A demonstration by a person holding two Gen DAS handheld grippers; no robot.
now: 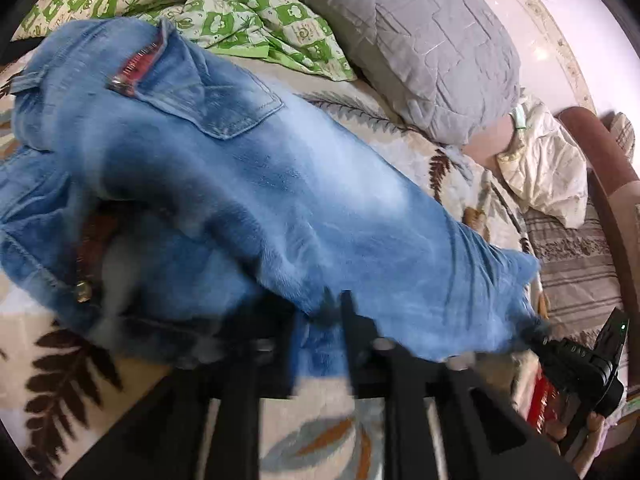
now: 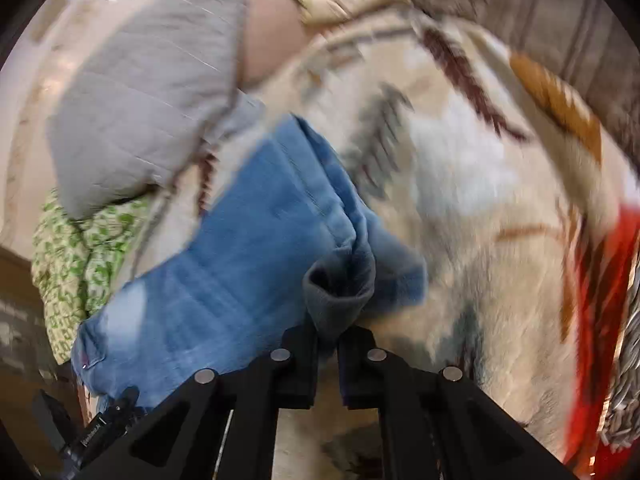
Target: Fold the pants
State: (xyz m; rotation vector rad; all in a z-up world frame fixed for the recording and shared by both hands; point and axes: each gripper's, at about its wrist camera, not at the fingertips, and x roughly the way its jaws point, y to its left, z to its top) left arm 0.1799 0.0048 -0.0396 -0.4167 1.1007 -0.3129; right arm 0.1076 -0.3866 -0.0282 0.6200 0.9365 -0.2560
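A pair of light blue jeans (image 1: pixel 248 184) lies across a leaf-patterned blanket (image 1: pixel 72 376), waist and back pocket at upper left, legs running to the lower right. My left gripper (image 1: pixel 320 320) is shut on the denim at the lower edge of a leg. My right gripper (image 2: pixel 326 332) is shut on a bunched fold of the jeans (image 2: pixel 248 248) near the leg end and holds it off the blanket (image 2: pixel 472 184). The right gripper also shows in the left wrist view (image 1: pixel 538 338) at the leg hem. Both views are blurred by motion.
A grey quilted pillow (image 1: pixel 420 40) and a green-and-white patterned cover (image 1: pixel 248 16) lie at the back of the bed. A white crumpled cloth (image 1: pixel 548 172) and striped bedding (image 1: pixel 576 276) lie at the right. Something red (image 2: pixel 608 312) sits at the blanket's edge.
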